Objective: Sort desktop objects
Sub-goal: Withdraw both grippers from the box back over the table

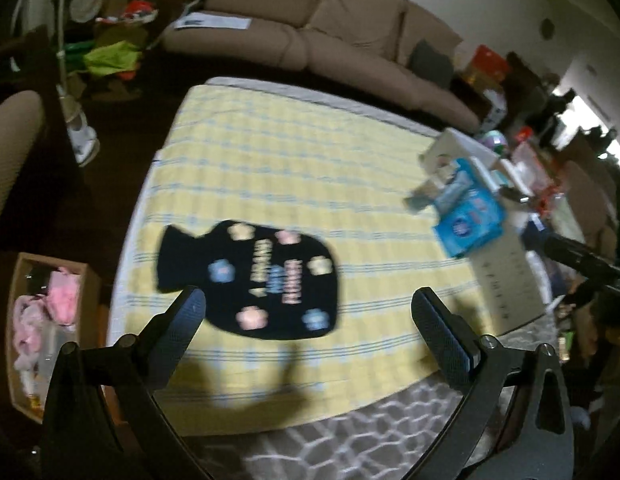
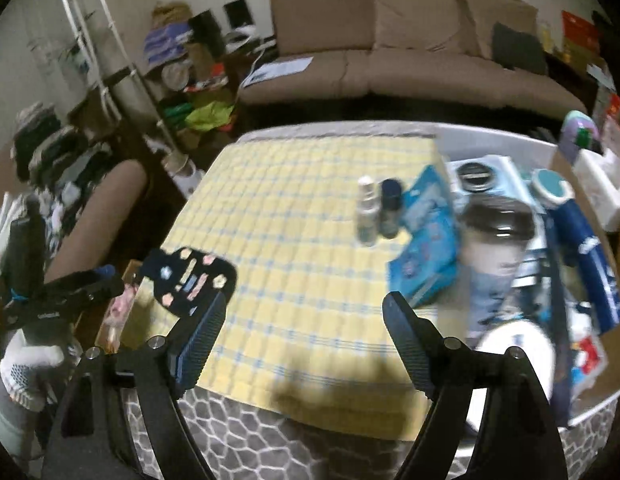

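Observation:
A black pouch with pastel flowers (image 1: 254, 280) lies flat on the yellow checked cloth (image 1: 290, 168), just ahead of my open, empty left gripper (image 1: 308, 320). It also shows in the right wrist view (image 2: 190, 280) at the cloth's left edge. My right gripper (image 2: 304, 332) is open and empty above the cloth's near side. A white spray bottle (image 2: 367, 210) and a dark bottle (image 2: 391, 208) stand upright side by side. A blue packet (image 2: 425, 240) leans beside them; it also shows in the left wrist view (image 1: 467, 216).
A white tray (image 2: 509, 140) at the right holds jars, tubes and boxes. A cardboard box (image 1: 50, 320) with pink items sits on the floor at left. A brown sofa (image 2: 409, 52) stands behind the table. The left hand and gripper show in the right wrist view (image 2: 58, 292).

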